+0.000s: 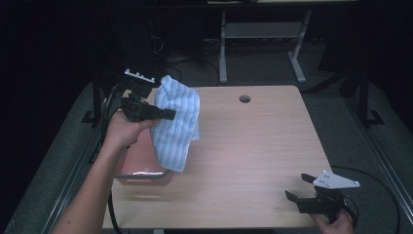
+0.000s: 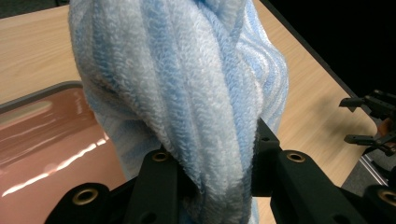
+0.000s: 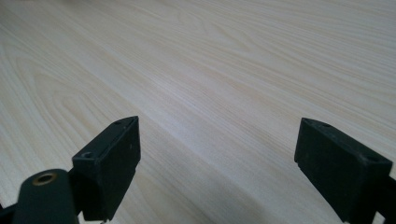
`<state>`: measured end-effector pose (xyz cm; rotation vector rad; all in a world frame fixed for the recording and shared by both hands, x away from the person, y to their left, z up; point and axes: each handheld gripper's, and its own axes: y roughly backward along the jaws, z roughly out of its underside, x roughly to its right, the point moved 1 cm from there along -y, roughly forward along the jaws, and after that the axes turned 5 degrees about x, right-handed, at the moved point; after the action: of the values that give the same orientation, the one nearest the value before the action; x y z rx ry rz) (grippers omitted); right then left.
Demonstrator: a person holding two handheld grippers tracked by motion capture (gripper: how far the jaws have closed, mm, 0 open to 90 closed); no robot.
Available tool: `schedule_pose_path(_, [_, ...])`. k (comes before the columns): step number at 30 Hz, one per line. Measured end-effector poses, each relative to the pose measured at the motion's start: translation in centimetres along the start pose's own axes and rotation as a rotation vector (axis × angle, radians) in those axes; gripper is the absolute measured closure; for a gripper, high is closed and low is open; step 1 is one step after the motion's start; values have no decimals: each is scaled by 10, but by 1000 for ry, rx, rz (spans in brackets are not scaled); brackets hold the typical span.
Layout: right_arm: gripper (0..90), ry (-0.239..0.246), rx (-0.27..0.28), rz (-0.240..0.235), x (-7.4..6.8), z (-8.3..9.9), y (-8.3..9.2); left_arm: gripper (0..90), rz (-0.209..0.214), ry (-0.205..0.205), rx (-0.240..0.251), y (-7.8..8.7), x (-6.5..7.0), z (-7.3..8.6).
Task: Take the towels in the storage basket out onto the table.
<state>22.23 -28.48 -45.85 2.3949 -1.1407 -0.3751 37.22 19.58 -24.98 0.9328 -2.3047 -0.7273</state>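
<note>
Left tongs [image 1: 168, 114]: pressed in on a bunched fold of the blue-and-white striped towel [image 1: 176, 122]; in the left gripper view the cloth [image 2: 187, 93] is squeezed between both black jaws.
Towel: lifted off the bench, hanging from the left tongs over the bench's far left part, its lower edge draping above the tray.
Right tongs [image 1: 298, 186]: spread wide with nothing between the jaws; held low over the near right corner of the bench; in the right gripper view [image 3: 217, 154] bare wood shows in the gap.
Tray [image 1: 141, 168]: shallow, reddish with a grey rim, at the near left edge of the bench, partly covered from above by the hanging towel; glossy inside in the left gripper view [image 2: 42, 154].
Bench [image 1: 253, 146]: light wood-grain top, with a round hole [image 1: 244, 99] near the far edge.
Room: dim; grey carpeted floor [image 1: 341, 126], the legs of another table [image 1: 263, 44] beyond the bench, cables on the floor behind.
In the way: nothing lies between the two tongs, which are well apart.
</note>
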Motion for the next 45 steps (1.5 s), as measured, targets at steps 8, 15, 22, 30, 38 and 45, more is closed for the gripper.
schedule_pose_path(8, [139,-3,-1,-2,0,0,0,701,33,-9,-20,-21,10,-3])
schedule_pose_path(15, [139,0,1,-9,0,0,0,701,56,-14,-25,-35,16,-4])
schedule_pose_path(22, [139,3,2,-12,0,0,-1,700,86,-19,-30,-49,22,-8])
schedule_pose_path(30, [139,-1,3,-18,-1,0,-2,700,100,-30,-35,-61,29,-10])
schedule_pose_path(38, [139,10,-2,-28,-2,0,-5,700,120,-36,-46,-78,35,-11])
schedule_pose_path(45, [139,7,-4,-28,-2,1,-4,699,137,-41,-64,-94,42,-9])
